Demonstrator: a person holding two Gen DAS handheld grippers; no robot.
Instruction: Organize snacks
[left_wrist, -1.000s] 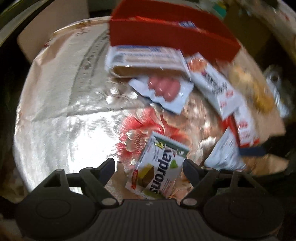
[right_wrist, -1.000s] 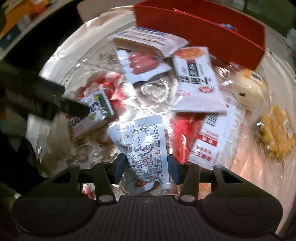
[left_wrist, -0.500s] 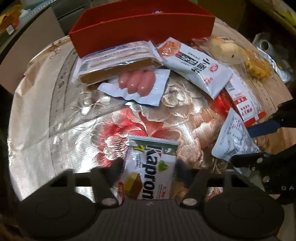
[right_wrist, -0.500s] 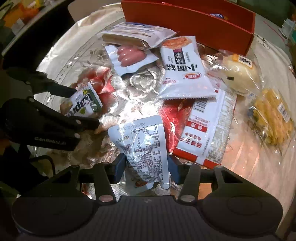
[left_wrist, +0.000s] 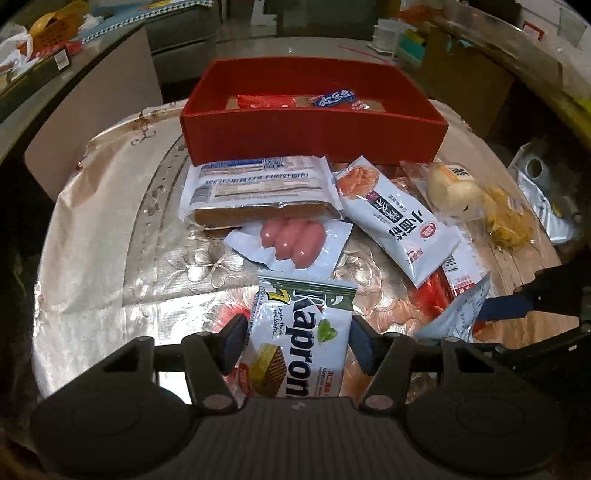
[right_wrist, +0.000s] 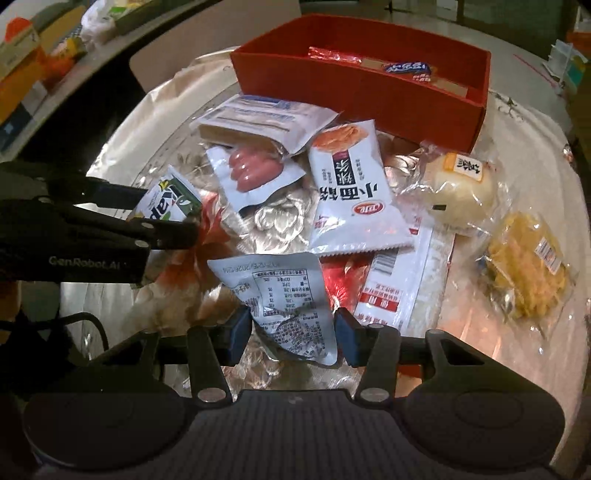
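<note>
Now your left claw (left_wrist: 297, 341) clamps the green-and-white Kapron wafer packet (left_wrist: 301, 332), your right claw (right_wrist: 293, 330) grips the white foil nutrition-label pouch (right_wrist: 284, 299), red cardboard box (left_wrist: 314, 133) beyond.

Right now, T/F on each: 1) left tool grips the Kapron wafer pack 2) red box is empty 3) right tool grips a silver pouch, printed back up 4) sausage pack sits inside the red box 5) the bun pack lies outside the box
1) The left tool grips the Kapron wafer pack: true.
2) The red box is empty: false, a few wrapped candies lie in it.
3) The right tool grips the silver pouch, printed back up: true.
4) The sausage pack sits inside the box: false, it lies on the tablecloth before the box.
5) The bun pack lies outside the box: true.
</note>
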